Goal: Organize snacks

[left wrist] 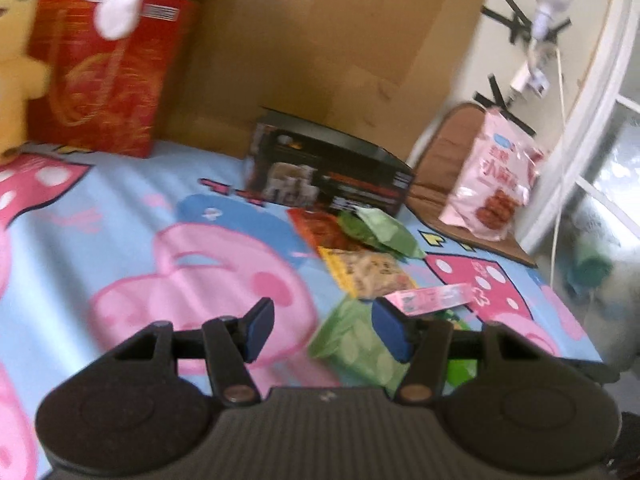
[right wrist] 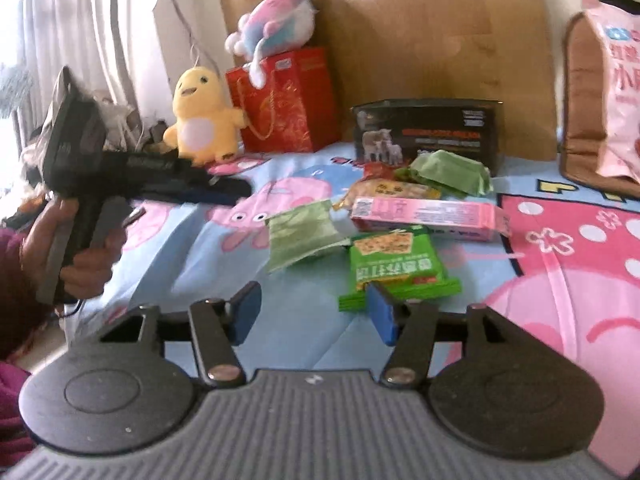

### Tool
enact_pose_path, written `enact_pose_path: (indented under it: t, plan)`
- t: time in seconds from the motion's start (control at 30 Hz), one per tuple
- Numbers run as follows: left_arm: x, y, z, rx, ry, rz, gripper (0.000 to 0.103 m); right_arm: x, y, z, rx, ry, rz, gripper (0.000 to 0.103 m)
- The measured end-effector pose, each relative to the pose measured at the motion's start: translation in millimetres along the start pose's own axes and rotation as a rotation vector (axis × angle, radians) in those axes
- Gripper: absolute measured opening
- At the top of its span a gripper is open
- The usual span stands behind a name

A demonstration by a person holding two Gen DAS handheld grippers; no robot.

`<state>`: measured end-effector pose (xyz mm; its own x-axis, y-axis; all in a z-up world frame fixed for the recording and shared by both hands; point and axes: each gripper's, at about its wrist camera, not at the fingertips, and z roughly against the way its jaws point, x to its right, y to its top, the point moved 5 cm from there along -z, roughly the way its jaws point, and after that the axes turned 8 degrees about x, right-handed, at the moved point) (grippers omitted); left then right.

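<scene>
left gripper: jaws parted, nothing gripped
right gripper: jaws parted, empty, bright green crinkled snack packet just beyond

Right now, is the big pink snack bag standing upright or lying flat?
Upright. The big pink snack bag stands on its bottom edge, leaning back against the brown cushion.

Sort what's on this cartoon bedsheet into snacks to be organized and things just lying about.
For the job:
long pink snack box
bright green cracker packet
pale green foil packet
green wrapped packet
yellow snack bag
large pink snack bag

Lying about:
yellow plush chick
pink-and-blue plush toy
red gift bag
</scene>
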<state>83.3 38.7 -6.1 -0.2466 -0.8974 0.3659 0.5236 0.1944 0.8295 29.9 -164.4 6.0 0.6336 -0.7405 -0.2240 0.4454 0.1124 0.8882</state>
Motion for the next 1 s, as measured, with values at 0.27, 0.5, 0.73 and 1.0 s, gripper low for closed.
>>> enact_pose_path:
  t: [0.27, 0.5, 0.73, 1.0]
  plan:
    - [14, -14, -25, -0.093, -0.008, -0.027, 0.047, -12, 15, -25, -0.06, 0.098, 0.022, 0.05]
    - [22, -21, -13, -0.096, 0.015, 0.003, 0.029, -8, 9, -57, -0.122, 0.017, 0.095, 0.047]
    - [29, 6, 6, -0.025, -0.012, 0.039, 0.027, -17, 20, -48, -0.068, 0.056, 0.1, 0.04]
    - [56, 124, -50, 0.1, -0.038, -0.162, 0.029, 15, 107, -63, 0.105, -0.039, 0.187, 0.04]
